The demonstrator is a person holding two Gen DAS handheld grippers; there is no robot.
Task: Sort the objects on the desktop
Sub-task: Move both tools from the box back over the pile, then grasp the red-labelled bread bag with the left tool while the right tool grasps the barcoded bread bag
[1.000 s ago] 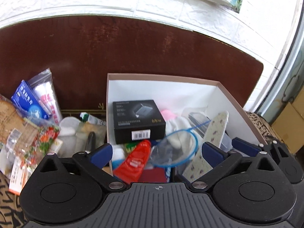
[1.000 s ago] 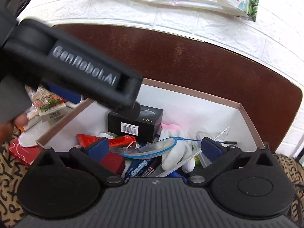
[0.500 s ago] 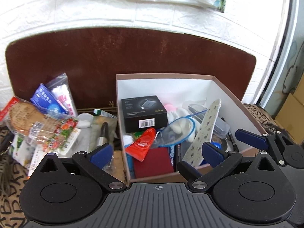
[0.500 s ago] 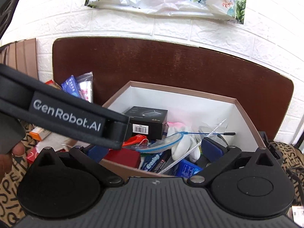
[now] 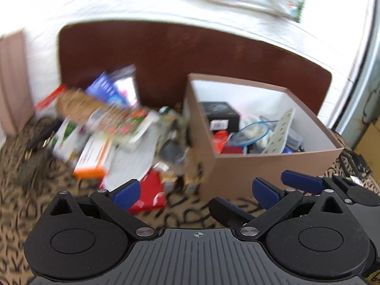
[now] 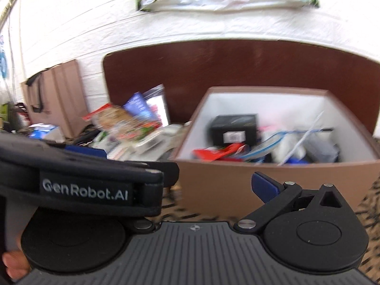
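Two tongs: both mine, neither holding anything.
Writing: "GenRobot.AI" in pale letters on the black body of my left gripper (image 6: 99, 185), which crosses the right wrist view at nine o'clock. The white barcode sticker on the black carton (image 6: 234, 128) is too blurred to read.
Left gripper (image 5: 197, 192): blue pads spread wide, low over the leopard-print cloth (image 5: 23, 213).
Right gripper (image 6: 197, 190): one blue pad (image 6: 263, 187) shows; the other is hidden, so I cannot tell its opening.
Brown cardboard box with white lining (image 5: 273, 163): at two o'clock of my left tongs, filled with sorted things.
Loose heap of packets (image 5: 106, 128): at eleven o'clock, beside the box, unsorted.
Thumb (image 6: 14, 264): at seven o'clock.
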